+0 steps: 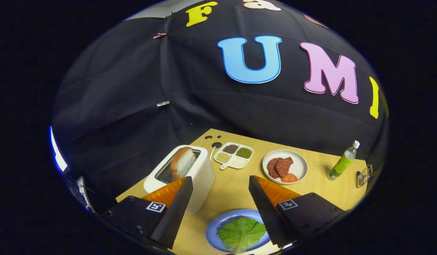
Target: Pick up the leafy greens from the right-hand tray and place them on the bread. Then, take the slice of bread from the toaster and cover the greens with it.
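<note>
**Greens lie on the blue plate; fingers spread wide and empty above it**

The gripper [220, 186] hangs over the near edge of the wooden surface [321, 184], its two fingers [176, 209] set wide apart with nothing held between them. Below the gap between them sits a blue plate [214, 225], close to the near edge of the surface. A broad leaf of leafy greens [241, 233] lies flat on that plate, covering most of its middle; a thin brown rim peeks out at the leaf's far side, though whether that is the bread cannot be told for certain.

Just beyond the left finger stands a white toaster [200, 170], near the left edge of the surface. A slice of bread [182, 162] stands upright in its slot, its pale crumb facing forward and its brown crust showing along the top.

Further back, towards the far edge, rests a small white divided tray [236, 163] with dark, green and pale grains in separate compartments. To its right is a white plate [300, 164] holding reddish-brown slices of meat [280, 166] and a piece of tomato [289, 177], the tomato touching the meat at the plate's near side. Well to the right, near the right edge, a green bottle [342, 163] with a white cap stands slightly tilted in this view, and a small metal clip-like object [363, 177] lies beside it at the edge.
</note>
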`<state>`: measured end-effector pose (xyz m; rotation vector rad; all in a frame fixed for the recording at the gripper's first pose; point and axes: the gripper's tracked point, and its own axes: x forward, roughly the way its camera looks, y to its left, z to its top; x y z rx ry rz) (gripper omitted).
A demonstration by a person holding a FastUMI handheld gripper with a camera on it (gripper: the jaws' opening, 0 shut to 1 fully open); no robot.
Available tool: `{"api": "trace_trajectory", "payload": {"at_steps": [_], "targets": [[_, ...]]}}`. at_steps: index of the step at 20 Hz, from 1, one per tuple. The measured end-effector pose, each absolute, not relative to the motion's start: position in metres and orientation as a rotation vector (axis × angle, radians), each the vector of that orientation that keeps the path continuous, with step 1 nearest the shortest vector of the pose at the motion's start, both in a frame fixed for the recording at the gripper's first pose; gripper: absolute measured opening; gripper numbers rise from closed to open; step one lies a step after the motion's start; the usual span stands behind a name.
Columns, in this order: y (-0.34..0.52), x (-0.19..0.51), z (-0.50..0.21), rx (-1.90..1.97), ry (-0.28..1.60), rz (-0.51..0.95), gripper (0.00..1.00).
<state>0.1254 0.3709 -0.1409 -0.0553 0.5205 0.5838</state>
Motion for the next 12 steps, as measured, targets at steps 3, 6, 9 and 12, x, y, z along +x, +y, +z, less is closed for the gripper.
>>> {"api": "trace_trajectory", "payload": {"at_steps": [3, 6, 9, 12], "targets": [[0.406, 0.135, -0.138, -0.063, 0.504, 0.607, 0.99], [0.442, 0.139, -0.143, -0.065, 0.507, 0.633, 0.98], [0.472, 0.146, -0.155, -0.080, 0.506, 0.641, 0.99], [0.488, 0.150, -0.179, -0.112, 0.538, 0.623, 0.99]]}}
